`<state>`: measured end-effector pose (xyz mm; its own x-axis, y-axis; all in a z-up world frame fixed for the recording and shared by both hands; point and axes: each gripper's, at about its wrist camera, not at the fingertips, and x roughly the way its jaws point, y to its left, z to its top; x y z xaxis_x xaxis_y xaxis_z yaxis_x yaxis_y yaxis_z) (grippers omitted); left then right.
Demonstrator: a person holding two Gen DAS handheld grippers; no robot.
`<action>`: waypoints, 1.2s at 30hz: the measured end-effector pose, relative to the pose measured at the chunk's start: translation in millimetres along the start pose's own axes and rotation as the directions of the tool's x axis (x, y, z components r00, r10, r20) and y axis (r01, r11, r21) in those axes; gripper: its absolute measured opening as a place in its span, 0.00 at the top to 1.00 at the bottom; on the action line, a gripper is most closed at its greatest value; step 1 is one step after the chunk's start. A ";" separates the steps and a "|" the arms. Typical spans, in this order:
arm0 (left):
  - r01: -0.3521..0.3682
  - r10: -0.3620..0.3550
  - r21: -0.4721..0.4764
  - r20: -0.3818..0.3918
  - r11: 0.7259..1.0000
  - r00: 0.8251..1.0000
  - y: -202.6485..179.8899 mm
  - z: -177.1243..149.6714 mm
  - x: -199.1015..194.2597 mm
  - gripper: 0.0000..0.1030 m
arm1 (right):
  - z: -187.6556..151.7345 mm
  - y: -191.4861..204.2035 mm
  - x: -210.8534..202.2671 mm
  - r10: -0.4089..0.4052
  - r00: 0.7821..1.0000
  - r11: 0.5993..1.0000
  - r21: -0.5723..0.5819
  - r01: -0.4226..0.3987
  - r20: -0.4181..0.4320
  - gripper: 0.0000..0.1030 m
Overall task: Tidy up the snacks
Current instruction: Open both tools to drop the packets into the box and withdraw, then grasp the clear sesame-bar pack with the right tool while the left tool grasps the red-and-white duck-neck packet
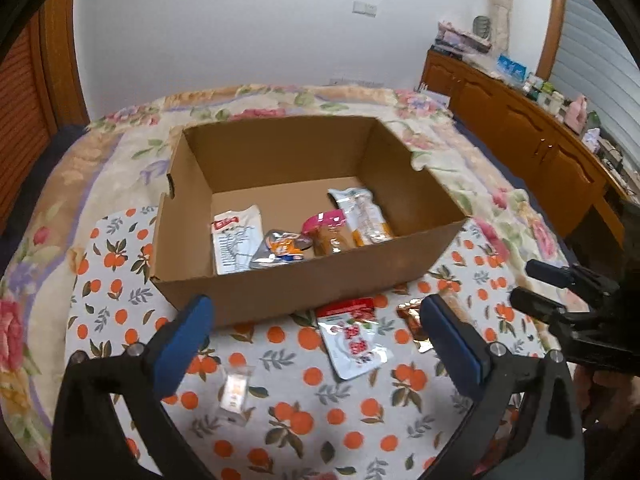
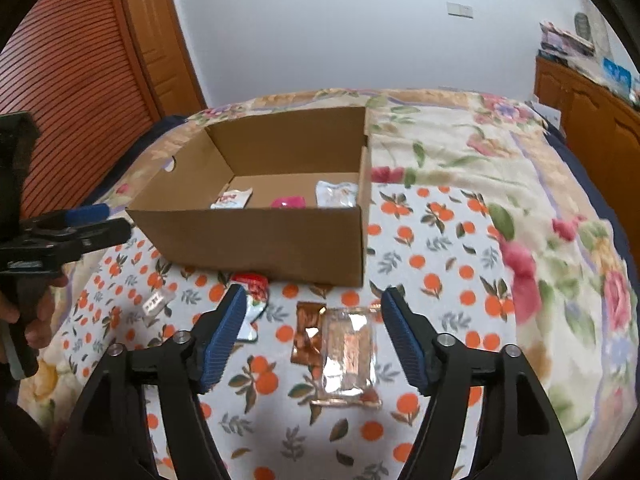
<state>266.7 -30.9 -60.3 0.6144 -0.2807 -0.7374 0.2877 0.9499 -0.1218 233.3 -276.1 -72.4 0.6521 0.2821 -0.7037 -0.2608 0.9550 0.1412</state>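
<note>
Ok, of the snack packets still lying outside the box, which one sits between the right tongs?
The clear-wrapped packet, lying flat on the orange-print cloth beside a brown wrapper. The red-and-white pouch and small clear packet lie further left.

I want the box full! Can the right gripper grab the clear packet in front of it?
Probably yes: the right gripper is open, and the clear packet lies flat between its fingers with nothing covering it.

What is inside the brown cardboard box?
Four snack packets lie in the brown cardboard box: white, silver-orange, pink-topped, white-orange. Its near wall hides the nearest floor strip.
</note>
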 end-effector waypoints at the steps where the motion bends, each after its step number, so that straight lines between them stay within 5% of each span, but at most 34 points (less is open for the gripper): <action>1: -0.003 0.003 0.003 -0.006 1.000 1.000 -1.7 -0.9 -0.9 0.00 | -1.7 -1.9 -1.2 0.002 1.000 1.000 0.007 -0.002 0.001 0.17; 5: -0.034 0.035 0.023 -0.025 0.999 0.999 -11.5 -9.7 -3.6 0.00 | -6.9 -10.9 -1.5 0.001 1.000 1.000 0.025 -0.001 0.018 0.02; 29: -0.048 0.061 0.086 -0.150 0.995 0.987 -42.5 -48.7 46.4 0.03 | -29.3 -22.7 32.0 0.002 0.998 1.000 0.002 -0.002 -0.057 0.02; 34: -0.030 0.039 0.050 -0.186 0.998 0.982 -44.6 -55.0 71.8 0.24 | -33.7 -22.4 47.8 0.008 0.994 1.000 -0.017 -0.010 -0.106 0.17; 36: -0.036 0.042 0.032 -0.195 0.999 0.980 -45.0 -57.6 84.9 0.24 | -36.3 -23.9 56.3 0.015 0.991 1.000 -0.015 -0.017 -0.129 0.24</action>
<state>263.7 -89.6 -155.6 0.4710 -0.2084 -0.8572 0.2887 0.9546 -0.0734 250.4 -286.4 -140.6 0.5505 0.2824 -0.7856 -0.2826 0.9485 0.1429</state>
